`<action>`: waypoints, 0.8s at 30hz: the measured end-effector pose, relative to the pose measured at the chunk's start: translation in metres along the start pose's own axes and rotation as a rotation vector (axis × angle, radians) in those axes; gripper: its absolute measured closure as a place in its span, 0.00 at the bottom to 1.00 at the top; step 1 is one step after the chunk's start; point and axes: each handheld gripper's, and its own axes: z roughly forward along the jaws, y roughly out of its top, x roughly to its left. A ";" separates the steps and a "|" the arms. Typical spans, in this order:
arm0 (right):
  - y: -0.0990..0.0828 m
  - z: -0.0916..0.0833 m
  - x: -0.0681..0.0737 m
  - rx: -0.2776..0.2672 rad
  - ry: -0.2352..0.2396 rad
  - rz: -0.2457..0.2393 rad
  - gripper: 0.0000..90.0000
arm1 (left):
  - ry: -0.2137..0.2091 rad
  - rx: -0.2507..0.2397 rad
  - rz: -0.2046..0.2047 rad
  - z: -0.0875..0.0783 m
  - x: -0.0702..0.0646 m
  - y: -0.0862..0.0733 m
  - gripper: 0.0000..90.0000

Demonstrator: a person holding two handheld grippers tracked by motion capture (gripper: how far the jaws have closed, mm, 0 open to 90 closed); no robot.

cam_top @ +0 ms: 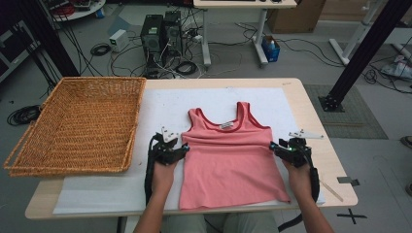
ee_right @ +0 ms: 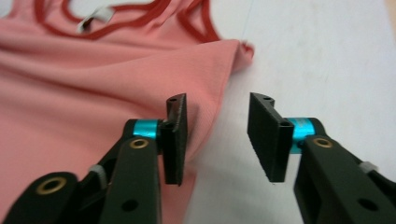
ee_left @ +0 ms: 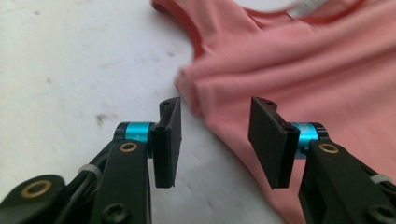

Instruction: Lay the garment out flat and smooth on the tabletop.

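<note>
Currently, your left claw (cam_top: 180, 149) and right claw (cam_top: 277, 146) stand at the two side edges of the top (cam_top: 228, 162), just below the armholes. The top lies flat, front up, on the white sheet (cam_top: 97, 191) at the middle of the worktop (cam_top: 311, 104), hem toward your edge and straps toward the far edge.

Both claws stand about half open and hold nothing. In the left gripper view the fabric's side edge lies between the pads (ee_left: 170, 140), not pressed. In the right gripper view the side edge runs past the left pad (ee_right: 177, 140), and bare sheet shows in the gap.

This mirrored placement probably serves a fold or a lift: gripping both sides at the same height keeps the cloth level. A ridge of bunched fabric runs across the chest between the claws.

The basket (cam_top: 82, 126) sits at the far left corner, overhanging the worktop edge; it is the likely destination.

Limits of view:
- The label (cam_top: 227, 125) cannot be read.
- Both gripper views cut off the hem.
- Your forearms hide part of the near edge.
- Whether the pads touch the sheet cannot be determined.
</note>
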 end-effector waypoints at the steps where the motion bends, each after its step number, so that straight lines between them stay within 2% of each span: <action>1: -0.005 -0.002 0.001 0.011 0.015 -0.008 0.62 | -0.017 0.005 -0.007 -0.003 -0.003 -0.005 0.60; 3: -0.015 -0.009 0.006 0.033 0.017 -0.033 0.62 | -0.037 -0.002 -0.006 -0.010 -0.010 -0.011 0.60; 5: -0.021 -0.018 0.009 0.023 0.018 -0.025 0.60 | -0.054 -0.023 -0.029 -0.018 -0.015 -0.014 0.58; 9: -0.023 -0.035 0.009 -0.029 0.000 0.013 0.59 | -0.066 -0.020 -0.035 -0.029 -0.021 -0.018 0.58; 14: -0.026 -0.050 0.009 -0.104 -0.064 0.038 0.59 | -0.084 0.008 -0.062 -0.031 -0.025 -0.023 0.57; 15: -0.027 -0.054 0.008 -0.128 -0.079 0.045 0.59 | -0.088 0.017 -0.068 -0.031 -0.026 -0.025 0.57; 17: -0.029 -0.061 0.005 -0.153 -0.097 0.097 0.58 | -0.098 0.023 -0.081 -0.031 -0.030 -0.028 0.56; 18: -0.031 -0.063 0.004 -0.157 -0.079 0.117 0.58 | -0.101 0.020 -0.087 -0.031 -0.032 -0.029 0.56; 20: -0.035 -0.062 0.005 -0.127 -0.034 0.104 0.59 | -0.109 0.028 -0.072 -0.030 -0.037 -0.029 0.56; 22: -0.040 -0.055 0.010 -0.063 0.014 0.048 0.59 | -0.118 0.049 -0.048 -0.028 -0.040 -0.028 0.56; 24: -0.043 -0.046 0.017 -0.007 0.027 -0.001 0.59 | -0.081 0.060 -0.025 -0.027 -0.044 -0.027 0.59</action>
